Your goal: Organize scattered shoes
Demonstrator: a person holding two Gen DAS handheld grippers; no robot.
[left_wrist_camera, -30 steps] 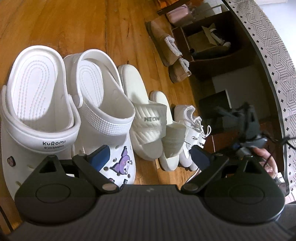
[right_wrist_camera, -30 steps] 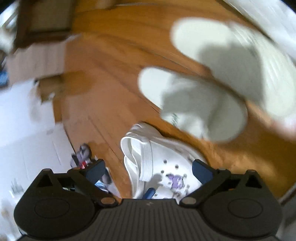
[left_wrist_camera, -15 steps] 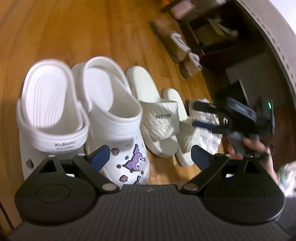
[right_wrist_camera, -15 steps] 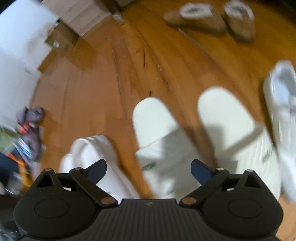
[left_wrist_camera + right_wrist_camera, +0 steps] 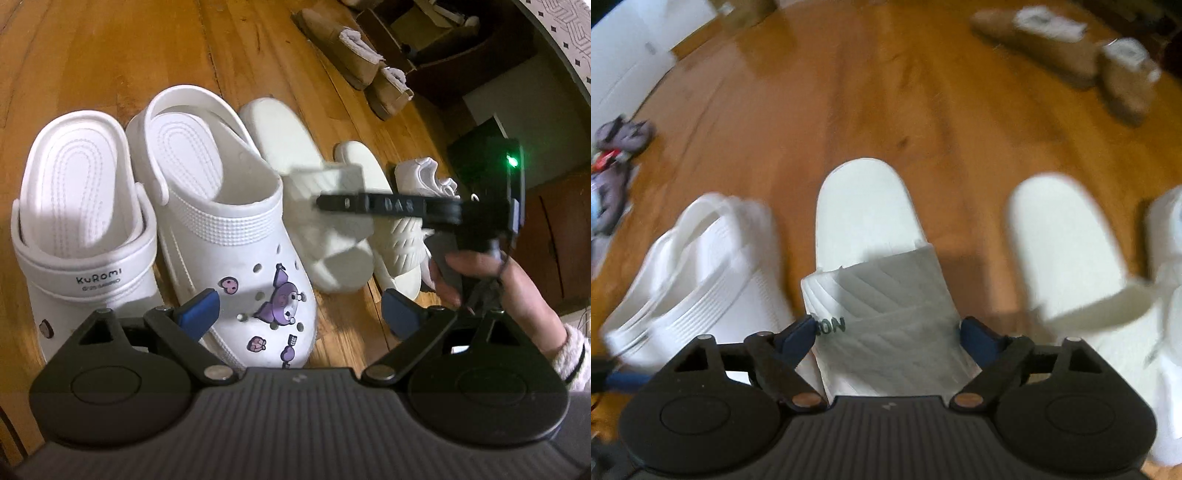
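Between the right gripper's point(image 5: 886, 330) spread jaws lies the cream slide point(image 5: 882, 295), unpinched.

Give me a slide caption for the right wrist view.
Open right hand-held gripper straddling the strap of a cream slide sandal on the wood floor.

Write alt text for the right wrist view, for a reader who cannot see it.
The open right gripper hangs over a cream slide sandal, its jaws on either side of the strap. A white clog lies to its left and the matching sandal to its right on a wooden floor, with tan slippers blurred beyond.
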